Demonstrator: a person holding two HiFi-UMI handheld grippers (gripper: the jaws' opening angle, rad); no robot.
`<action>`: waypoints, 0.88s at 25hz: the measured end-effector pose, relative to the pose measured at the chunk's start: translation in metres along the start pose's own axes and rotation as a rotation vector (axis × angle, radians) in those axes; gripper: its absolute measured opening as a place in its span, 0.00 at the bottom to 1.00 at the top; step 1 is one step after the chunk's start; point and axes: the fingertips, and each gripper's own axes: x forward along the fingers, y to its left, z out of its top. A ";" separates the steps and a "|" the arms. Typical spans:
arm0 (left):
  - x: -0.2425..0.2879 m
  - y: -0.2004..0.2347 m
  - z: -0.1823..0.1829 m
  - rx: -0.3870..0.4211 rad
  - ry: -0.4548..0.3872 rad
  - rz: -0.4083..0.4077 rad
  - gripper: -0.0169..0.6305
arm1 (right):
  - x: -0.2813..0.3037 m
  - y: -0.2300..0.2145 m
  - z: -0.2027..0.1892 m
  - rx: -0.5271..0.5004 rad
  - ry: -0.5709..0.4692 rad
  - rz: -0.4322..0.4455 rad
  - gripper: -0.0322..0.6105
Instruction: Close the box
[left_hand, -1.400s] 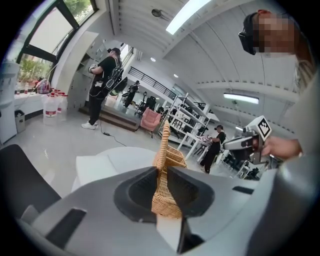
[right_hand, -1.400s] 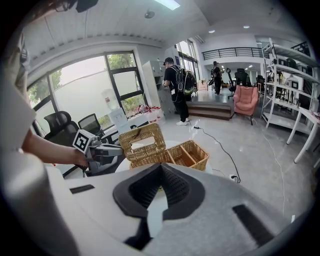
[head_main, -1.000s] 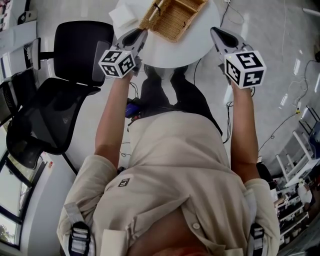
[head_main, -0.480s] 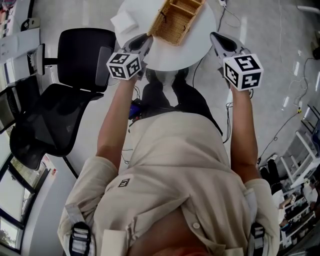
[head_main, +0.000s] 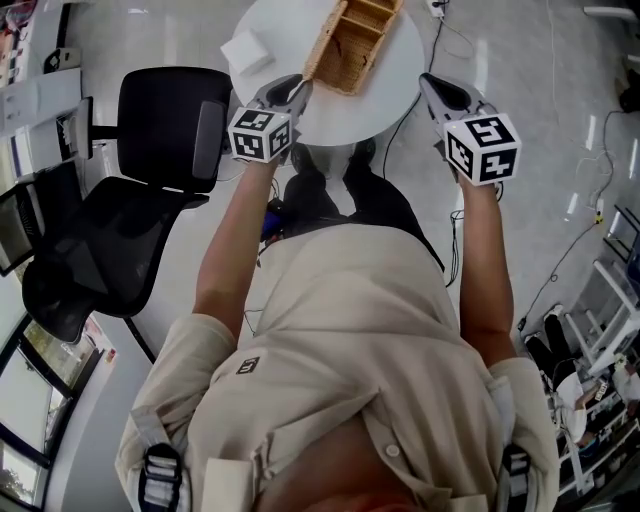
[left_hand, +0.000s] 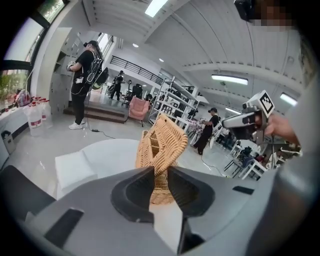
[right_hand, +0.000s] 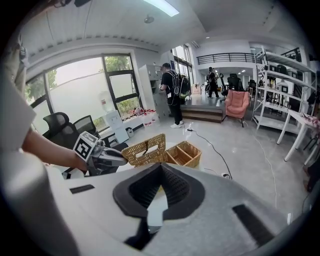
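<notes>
The wicker box (head_main: 362, 38) stands around the middle of the round white worktop (head_main: 402, 62), and its far part is cut by the top border of the head view. Inside it, dividers form several compartments (right_hand: 186, 153). The lid (left_hand: 167, 142) is open; it rises from the left side of the box and leans over it in a tilted position. The left gripper (left_hand: 160, 172) is at the near left edge of the worktop, and its fingers are clenched on the free edge of the lid, with the wicker weave between them. From the right gripper view, the tip of the left gripper (right_hand: 120, 160) meets the lid (right_hand: 145, 149) at its outer corner. The right gripper (right_hand: 160, 169) has its fingers pressed together with nothing between them; it is held just outside the near right edge of the worktop (head_main: 432, 84), apart from the box and pointing toward it. A white folded cloth (head_main: 248, 48) lies at the left edge of the worktop, near the box but not touching it. A black office chair (head_main: 165, 120) stands on the floor to the left of the worktop.
</notes>
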 end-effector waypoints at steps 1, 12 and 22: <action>0.001 -0.001 0.000 0.007 0.005 0.000 0.12 | -0.001 0.000 -0.001 0.000 0.001 -0.002 0.04; 0.009 -0.014 -0.009 0.081 0.058 0.008 0.14 | -0.013 -0.003 -0.004 -0.002 -0.006 -0.010 0.04; 0.013 -0.020 -0.013 0.137 0.110 -0.018 0.15 | -0.027 -0.008 -0.005 -0.004 -0.013 -0.022 0.04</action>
